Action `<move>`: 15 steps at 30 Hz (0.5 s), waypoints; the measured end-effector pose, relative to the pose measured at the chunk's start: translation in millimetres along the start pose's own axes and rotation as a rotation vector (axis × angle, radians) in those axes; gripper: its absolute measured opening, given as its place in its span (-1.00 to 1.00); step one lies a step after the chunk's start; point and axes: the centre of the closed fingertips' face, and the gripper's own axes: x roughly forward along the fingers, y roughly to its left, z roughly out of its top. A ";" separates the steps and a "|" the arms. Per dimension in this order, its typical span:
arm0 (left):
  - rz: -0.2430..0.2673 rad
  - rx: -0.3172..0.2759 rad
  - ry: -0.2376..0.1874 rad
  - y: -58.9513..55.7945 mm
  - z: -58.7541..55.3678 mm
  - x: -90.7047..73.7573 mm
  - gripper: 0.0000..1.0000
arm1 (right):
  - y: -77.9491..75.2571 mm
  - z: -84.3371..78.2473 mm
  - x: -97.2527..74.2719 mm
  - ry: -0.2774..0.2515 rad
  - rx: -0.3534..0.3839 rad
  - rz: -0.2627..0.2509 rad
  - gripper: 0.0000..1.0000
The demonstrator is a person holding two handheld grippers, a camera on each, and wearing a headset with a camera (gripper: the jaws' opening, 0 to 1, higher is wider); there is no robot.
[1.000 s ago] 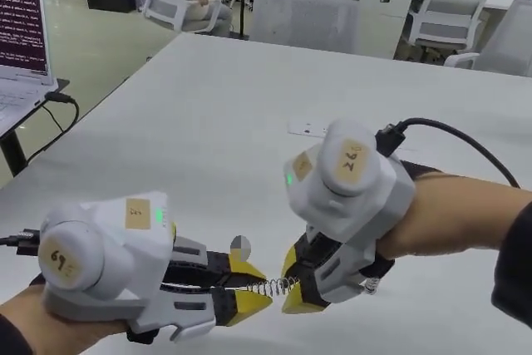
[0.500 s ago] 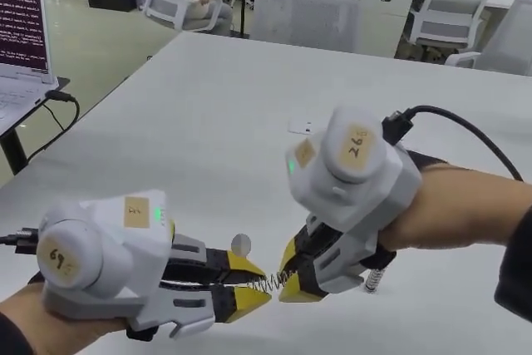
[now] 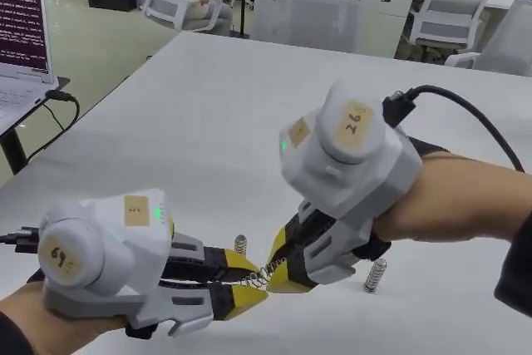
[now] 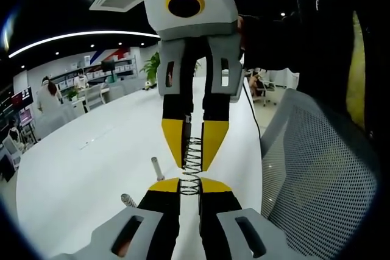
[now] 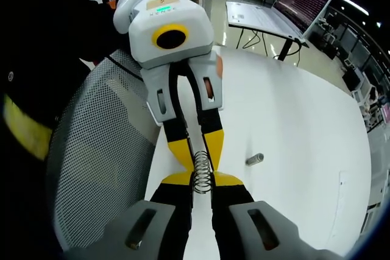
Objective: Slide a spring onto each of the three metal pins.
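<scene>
As tools (image 3: 248, 287) (image 3: 281, 273) pinch spring (image 3: 264, 273), head view catches pins (image 3: 240, 244) (image 3: 376, 274).

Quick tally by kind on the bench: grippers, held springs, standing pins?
Grippers: 2 (left gripper, right gripper)
Springs held between both grippers: 1 (spring)
Standing pins wearing coils: 2 (rear pin, front pin)
Total: 5

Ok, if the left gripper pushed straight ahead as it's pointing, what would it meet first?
The right gripper, nearly tip to tip with it; the spring both seem to hold bridges the gap between their jaws.
</scene>
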 end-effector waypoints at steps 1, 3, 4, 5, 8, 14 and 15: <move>0.002 0.000 0.000 0.5 0.0 -0.1 -0.93 | -0.4 1.6 -0.2 -0.004 0.003 -0.002 -0.85; 0.002 -0.001 0.000 0.6 0.1 -0.1 -0.93 | -0.3 3.4 -0.6 -0.006 0.005 -0.002 -0.85; 0.002 -0.002 0.000 0.5 0.1 0.0 -0.93 | 0.1 4.9 -0.6 -0.007 0.006 -0.002 -0.85; 0.002 -0.001 -0.001 0.4 0.1 0.0 -0.93 | 0.4 5.6 -0.6 -0.006 0.006 -0.002 -0.85; 0.000 -0.004 -0.002 -0.2 0.1 0.1 -0.93 | 0.8 7.3 -0.5 0.005 0.001 -0.006 -0.85; -0.004 -0.006 -0.002 -1.4 -0.1 0.7 -0.93 | 1.5 10.2 -0.7 0.021 0.004 -0.004 -0.85; -0.006 -0.005 -0.001 -1.8 -0.3 0.7 -0.93 | 2.0 10.6 -0.6 0.024 0.006 -0.001 -0.85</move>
